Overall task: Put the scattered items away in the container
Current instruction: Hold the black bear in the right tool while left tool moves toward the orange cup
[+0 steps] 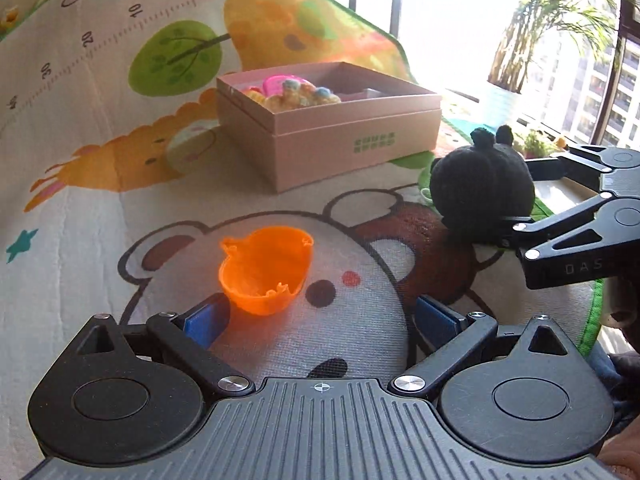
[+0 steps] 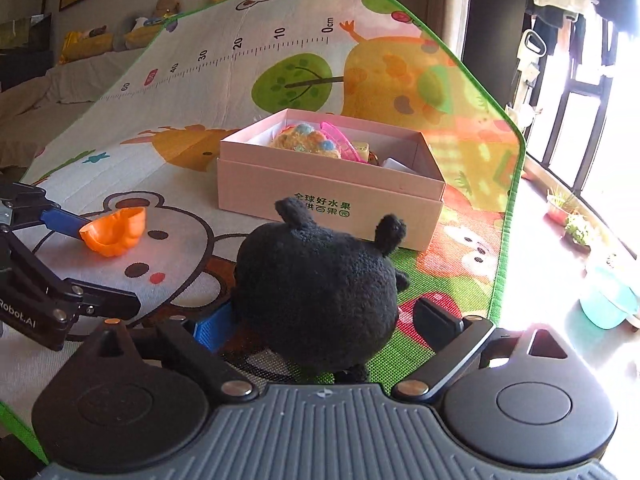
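Your right gripper (image 2: 324, 320) stands wide around the black plush toy (image 2: 320, 292), pads not yet pressing; close on it next. Your left gripper (image 1: 320, 320) is open and empty, one blue pad at the orange cup (image 1: 266, 276) on the play mat (image 1: 100, 184). Beyond, the pink box (image 2: 332, 188) already holds toys; nothing blocks the way.

Daylight floods in through the window (image 1: 440, 4) ahead and right of the jaws, blown out to pure white. Glare washes over the play mat (image 2: 460, 128) beyond the jaws, bleaching its colours. The black plush (image 2: 316, 296) between the right jaws reads as a near-featureless dark mass. Fisheye bends every edge; focus stays fairly sharp.
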Tool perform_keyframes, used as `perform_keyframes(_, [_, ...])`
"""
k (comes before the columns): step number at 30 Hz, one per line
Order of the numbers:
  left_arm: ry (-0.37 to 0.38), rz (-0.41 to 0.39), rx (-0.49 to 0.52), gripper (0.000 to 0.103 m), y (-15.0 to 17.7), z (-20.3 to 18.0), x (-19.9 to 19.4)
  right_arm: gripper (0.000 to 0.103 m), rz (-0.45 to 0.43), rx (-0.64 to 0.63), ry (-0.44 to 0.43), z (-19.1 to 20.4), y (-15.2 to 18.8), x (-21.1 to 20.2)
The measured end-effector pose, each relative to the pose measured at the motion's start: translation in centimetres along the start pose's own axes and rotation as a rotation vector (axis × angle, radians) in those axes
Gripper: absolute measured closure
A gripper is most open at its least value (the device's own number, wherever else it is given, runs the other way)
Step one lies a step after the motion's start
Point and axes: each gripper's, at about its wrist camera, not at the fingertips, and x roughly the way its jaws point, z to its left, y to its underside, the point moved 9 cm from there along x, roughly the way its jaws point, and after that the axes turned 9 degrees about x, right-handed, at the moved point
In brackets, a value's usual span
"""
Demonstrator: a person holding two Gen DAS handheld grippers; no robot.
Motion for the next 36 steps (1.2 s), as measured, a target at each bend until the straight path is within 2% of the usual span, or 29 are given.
perform_keyframes(3, [-0.074,0.02,-0.024,0.002,0.0,1.4,0.2,0.004,0.018,0.043,-0.006,-0.6,0.6,0.6])
perform_keyframes(8, [-0.2,0.038,0.021,0.002,-0.1,3.6,-0.2,0.0,0.017,0.067,-0.035,-0.8,0.7,0.6])
perform_keyframes(21, [-0.339,0.092,0.044,0.002,0.7,7.5,-1.1,0.0,0.039,0.109,-0.05,-1.1,0.9,0.9])
perform_keyframes(25, [-0.375,0.11,0.017,0.002,1.4,9.3,-1.8,0.0,0.039,0.113,-0.054,-1.1,0.9,0.9])
perform_keyframes(28, [-0.366,0.106,-0.005,0.002,1.8,10.1,-2.4,0.0,0.041,0.113,-0.058,-1.0,0.9,0.9])
perform_keyframes(32, [-0.235,0.063,-0.003,0.002,1.4,8.8,-3.2,0.0,0.043,0.116,-0.059,-1.0,0.9,1.0])
perform_keyframes(36, [-0.178,0.053,0.047,0.002,1.1,6.8,-3.0,0.0,0.043,0.116,-0.06,-1.0,0.9,1.0])
